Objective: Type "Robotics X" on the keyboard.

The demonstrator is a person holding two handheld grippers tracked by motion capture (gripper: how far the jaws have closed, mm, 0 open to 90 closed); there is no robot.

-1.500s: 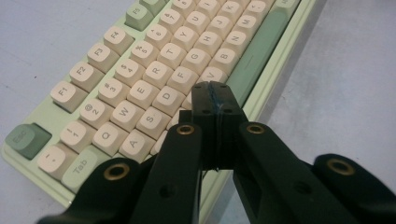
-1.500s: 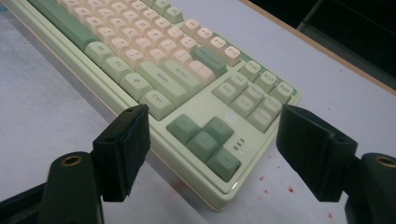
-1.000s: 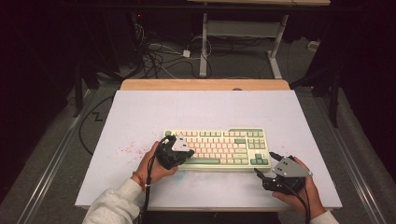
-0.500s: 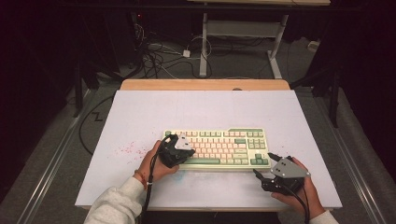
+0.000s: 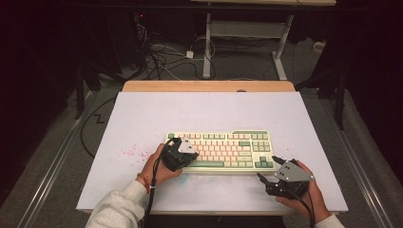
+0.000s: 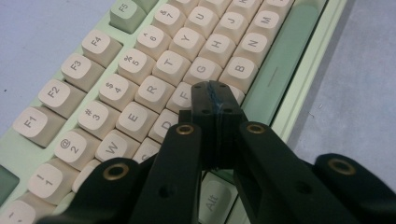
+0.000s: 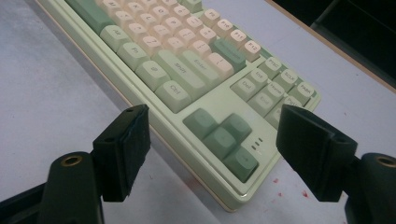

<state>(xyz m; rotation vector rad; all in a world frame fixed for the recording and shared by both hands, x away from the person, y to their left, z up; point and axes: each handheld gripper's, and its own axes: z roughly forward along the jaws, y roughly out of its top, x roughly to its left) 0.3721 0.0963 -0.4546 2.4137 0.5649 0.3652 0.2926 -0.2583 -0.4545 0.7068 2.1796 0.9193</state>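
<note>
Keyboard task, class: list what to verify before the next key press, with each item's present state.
1. Left claw shut to a single tip: ok.
2. Its tip over the letter keys near F: ok.
3. Tip actually touching a key: cannot tell.
4. Right claw open, holding nothing: ok.
5. Right claw off the keyboard, by its arrow-key corner: ok.
6. Keyboard flat on the white table: ok.

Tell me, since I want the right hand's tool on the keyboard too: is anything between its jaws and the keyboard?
Nothing visible. The right gripper hangs open just off the keyboard's near right corner, with bare table between. The left gripper is shut over the letter keys, far from that corner.
</note>
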